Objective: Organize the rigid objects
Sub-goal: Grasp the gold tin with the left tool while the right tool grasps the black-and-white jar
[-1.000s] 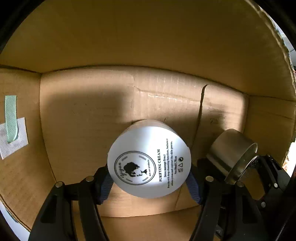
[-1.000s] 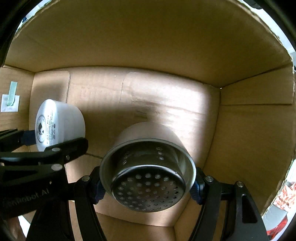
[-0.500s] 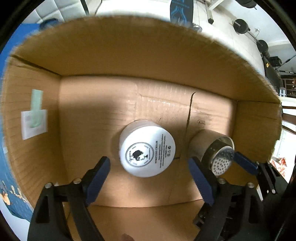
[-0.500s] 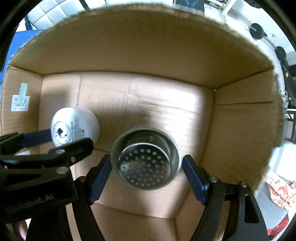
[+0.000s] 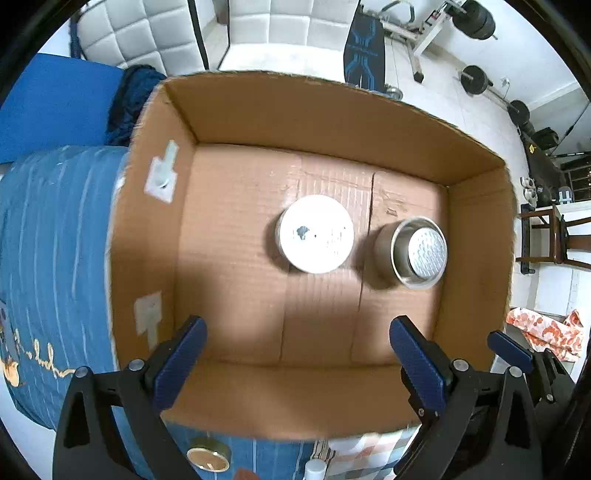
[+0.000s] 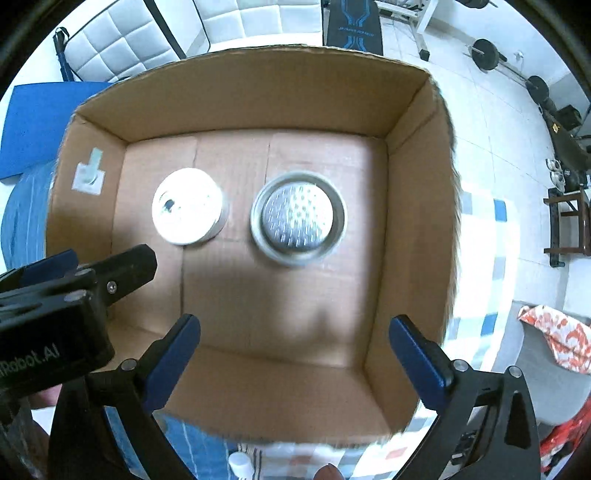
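A white cream jar [image 5: 316,233] [image 6: 188,206] and a steel cup with a perforated bottom [image 5: 415,253] [image 6: 298,218] stand side by side on the floor of an open cardboard box [image 5: 332,122] [image 6: 258,99]. My left gripper [image 5: 297,328] hangs above the box, well clear of the jar, its jaws opening with nothing between them. My right gripper [image 6: 294,323] hangs above the cup, its jaws likewise opening and empty. The left gripper's body [image 6: 92,266] shows at the left edge of the right wrist view.
The box rests on a blue striped cover [image 5: 55,240]. A gold round lid [image 5: 208,458] and a white bottle cap [image 5: 316,469] lie in front of the box. Beyond it are white padded seats [image 5: 147,33], weights [image 5: 476,79], a wooden chair [image 5: 554,236] and an orange patterned cloth [image 5: 543,332].
The left gripper let go of the jar and the right let go of the steel cup. Both spread their jaws wide and rose out of the box; the objects stay on its floor.
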The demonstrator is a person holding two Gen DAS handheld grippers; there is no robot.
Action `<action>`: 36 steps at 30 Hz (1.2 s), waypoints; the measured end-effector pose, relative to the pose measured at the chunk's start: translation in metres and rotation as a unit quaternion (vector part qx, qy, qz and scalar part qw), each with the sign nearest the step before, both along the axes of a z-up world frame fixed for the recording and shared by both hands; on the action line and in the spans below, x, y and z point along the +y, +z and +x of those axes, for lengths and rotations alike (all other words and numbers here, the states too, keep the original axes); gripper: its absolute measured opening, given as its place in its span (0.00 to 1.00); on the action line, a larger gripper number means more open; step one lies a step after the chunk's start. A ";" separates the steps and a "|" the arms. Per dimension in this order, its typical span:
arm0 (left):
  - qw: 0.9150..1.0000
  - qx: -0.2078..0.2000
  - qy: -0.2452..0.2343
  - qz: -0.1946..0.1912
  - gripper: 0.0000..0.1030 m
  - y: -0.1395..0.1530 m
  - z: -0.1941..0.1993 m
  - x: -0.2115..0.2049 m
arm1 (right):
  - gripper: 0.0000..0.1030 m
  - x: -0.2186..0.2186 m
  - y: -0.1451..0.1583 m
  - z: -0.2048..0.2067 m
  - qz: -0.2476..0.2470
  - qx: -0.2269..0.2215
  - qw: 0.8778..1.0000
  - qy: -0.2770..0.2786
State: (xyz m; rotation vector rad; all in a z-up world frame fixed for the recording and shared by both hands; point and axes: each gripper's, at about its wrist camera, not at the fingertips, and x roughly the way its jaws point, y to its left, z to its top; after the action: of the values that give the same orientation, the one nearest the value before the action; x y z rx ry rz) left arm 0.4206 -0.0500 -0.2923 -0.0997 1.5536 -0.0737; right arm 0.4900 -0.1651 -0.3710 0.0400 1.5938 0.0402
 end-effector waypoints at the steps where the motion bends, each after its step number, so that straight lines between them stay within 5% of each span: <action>1: 1.000 -0.009 -0.004 0.002 0.98 0.007 -0.007 -0.002 | 1.00 0.001 0.005 -0.009 0.003 -0.007 1.000 -0.001; 8: 0.997 -0.080 -0.008 0.015 0.98 0.045 -0.038 0.001 | 1.00 0.009 0.037 -0.048 0.006 -0.045 0.999 -0.009; 22: 0.992 -0.121 0.012 0.016 0.98 0.067 -0.125 0.037 | 1.00 0.002 0.102 -0.129 0.018 -0.106 0.994 -0.023; 26: 0.993 -0.099 0.021 0.064 0.98 0.028 -0.154 0.051 | 1.00 -0.015 0.083 -0.160 0.006 -0.095 0.995 -0.022; 31: 0.995 -0.035 0.050 0.074 0.98 -0.037 -0.174 0.062 | 1.00 -0.024 0.019 -0.174 -0.016 -0.047 0.999 -0.019; 36: 0.993 -0.007 0.068 0.091 0.98 -0.070 -0.186 0.075 | 1.00 -0.028 -0.037 -0.164 -0.015 -0.017 0.999 -0.039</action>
State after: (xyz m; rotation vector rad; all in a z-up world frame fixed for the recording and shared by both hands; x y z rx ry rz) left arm 0.2345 0.0254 -0.3628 -0.0597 1.5284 0.1749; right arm 0.3256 -0.1929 -0.4075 0.0785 1.5574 -0.0431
